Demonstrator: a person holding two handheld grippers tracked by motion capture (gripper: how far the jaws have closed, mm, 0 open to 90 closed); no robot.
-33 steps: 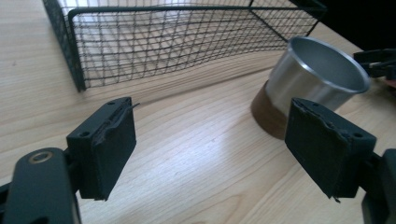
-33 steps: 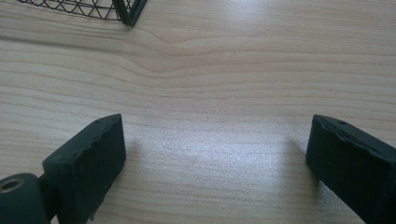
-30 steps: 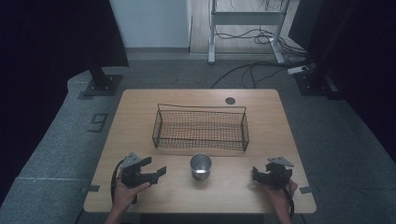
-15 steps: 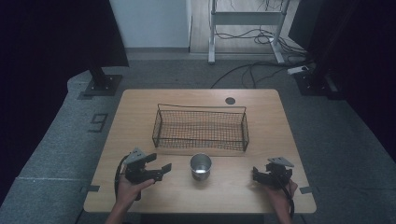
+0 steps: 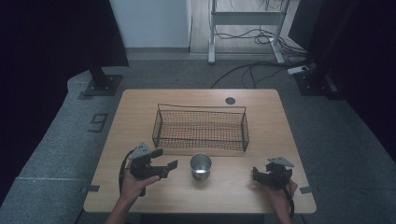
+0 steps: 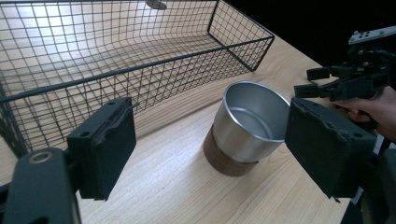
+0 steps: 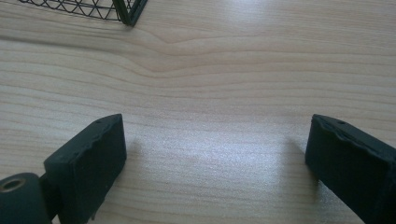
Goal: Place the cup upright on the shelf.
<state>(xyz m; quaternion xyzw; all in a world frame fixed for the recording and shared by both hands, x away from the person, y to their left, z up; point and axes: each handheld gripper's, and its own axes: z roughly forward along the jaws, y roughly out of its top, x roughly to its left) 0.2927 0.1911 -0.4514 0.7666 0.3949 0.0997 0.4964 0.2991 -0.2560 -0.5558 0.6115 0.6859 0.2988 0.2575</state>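
Since the earlier frames, the left gripper [image 5: 166, 157] has lifted a little and drifted across the table [image 5: 140, 107] toward the cup [image 5: 201, 166], while the right gripper [image 5: 256, 173] has kept its place near the front right corner.

In the left gripper view, the cup's [image 6: 250, 128] far edge is hidden behind one black pad [image 6: 327, 144], and the floor of the cup is only partly visible inside the rim. The wire basket [image 6: 140, 70] is cut off by the top and left edges of that view. In the right gripper view just one corner of the basket [image 7: 126, 11] peeks in at the top. The person's right hand [image 6: 373, 105] is partly cut off by the frame edge.

The cup stands upright on its dark brown base with its mouth facing up, so its long axis is vertical. It sits near the front middle of the table, just in front of the basket [image 5: 201, 108] and between the two grippers, touching neither.

The left gripper's [image 6: 212, 140] jaws are spread wide with nothing pressed between them; the cup lies beyond the pads. The right gripper's [image 7: 215, 154] jaws are also spread, over bare wood.
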